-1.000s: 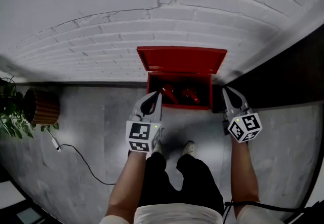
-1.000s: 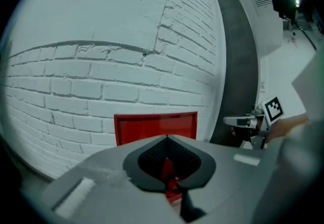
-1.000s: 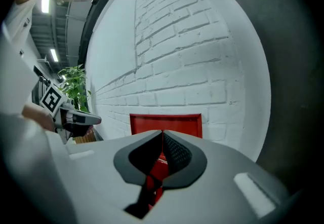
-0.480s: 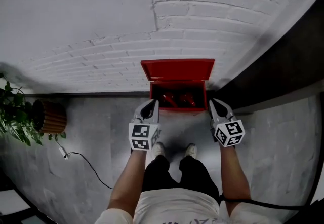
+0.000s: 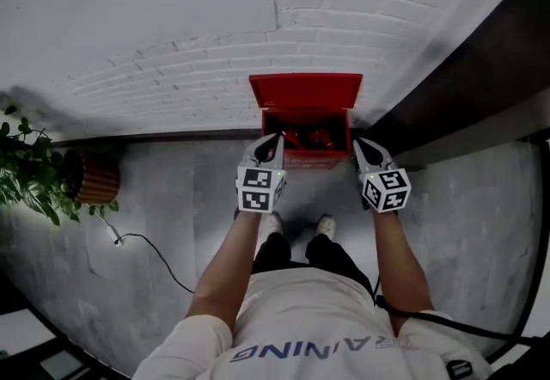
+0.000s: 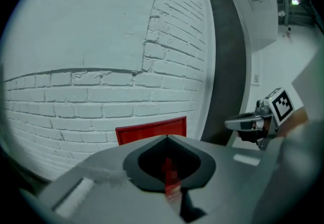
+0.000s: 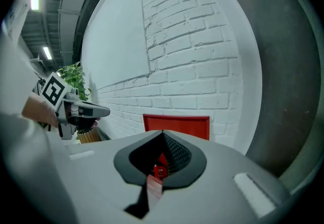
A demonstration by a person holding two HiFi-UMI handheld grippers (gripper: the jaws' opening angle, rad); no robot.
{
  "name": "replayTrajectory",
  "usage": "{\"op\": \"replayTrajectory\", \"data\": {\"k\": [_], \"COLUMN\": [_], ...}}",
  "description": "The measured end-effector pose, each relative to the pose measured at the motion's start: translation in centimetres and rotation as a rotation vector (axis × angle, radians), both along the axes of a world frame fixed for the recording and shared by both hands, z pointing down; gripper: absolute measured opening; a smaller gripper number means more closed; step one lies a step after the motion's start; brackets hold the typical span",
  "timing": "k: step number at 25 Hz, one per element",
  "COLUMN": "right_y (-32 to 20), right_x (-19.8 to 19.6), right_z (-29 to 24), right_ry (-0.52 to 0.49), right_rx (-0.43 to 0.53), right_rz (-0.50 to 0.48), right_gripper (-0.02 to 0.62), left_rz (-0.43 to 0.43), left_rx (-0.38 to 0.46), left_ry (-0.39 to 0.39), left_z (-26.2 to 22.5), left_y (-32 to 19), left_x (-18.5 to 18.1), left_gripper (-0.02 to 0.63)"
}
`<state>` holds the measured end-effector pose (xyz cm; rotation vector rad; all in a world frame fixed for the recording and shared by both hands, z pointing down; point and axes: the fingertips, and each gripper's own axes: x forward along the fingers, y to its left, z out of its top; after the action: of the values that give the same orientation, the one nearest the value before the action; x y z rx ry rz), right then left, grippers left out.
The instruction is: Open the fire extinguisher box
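Nearest me, the person stands on the grey floor point(image 5: 172, 198) with both arms held forward. The left claw point(image 5: 274, 139) is clenched on nothing, its tips meeting. The right claw point(image 5: 357, 144) is pinched together and empty too.

Just past them the fire extinguisher box point(image 5: 305, 161) sits on the floor against the brick wall point(image 5: 172, 86). Its lid point(image 5: 305, 93) is upright, with red extinguishers point(image 5: 309, 138) showing inside.

The opening looks done to me. The careful part now is checking that the lid leans safely on the wall, and keeping both claws clear of the rim. One claw hangs above each front corner of the box, touching neither.
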<state>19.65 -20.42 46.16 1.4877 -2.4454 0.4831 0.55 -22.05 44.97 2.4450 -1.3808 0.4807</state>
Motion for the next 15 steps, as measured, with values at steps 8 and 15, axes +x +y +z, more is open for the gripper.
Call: {"op": "replayTrajectory", "data": {"k": [8,15], "right_y": [0.6,0.3], "right_x": [-1.1,-0.9], "right_z": [-1.9,-2.8], "right_ry": [0.011,0.010], "right_rx": [0.025,0.038], "right_rz": [-0.023,-0.022], "right_gripper": [0.006,0.006], "left_rz": [-0.017,-0.030], "left_rx": [0.014,0.010], "left_ry": [0.023,0.009], "left_z": [-1.4,-1.8], "left_y": [1.0,1.1], "left_x": [-0.5,-1.0], "left_gripper": [0.006,0.006]}}
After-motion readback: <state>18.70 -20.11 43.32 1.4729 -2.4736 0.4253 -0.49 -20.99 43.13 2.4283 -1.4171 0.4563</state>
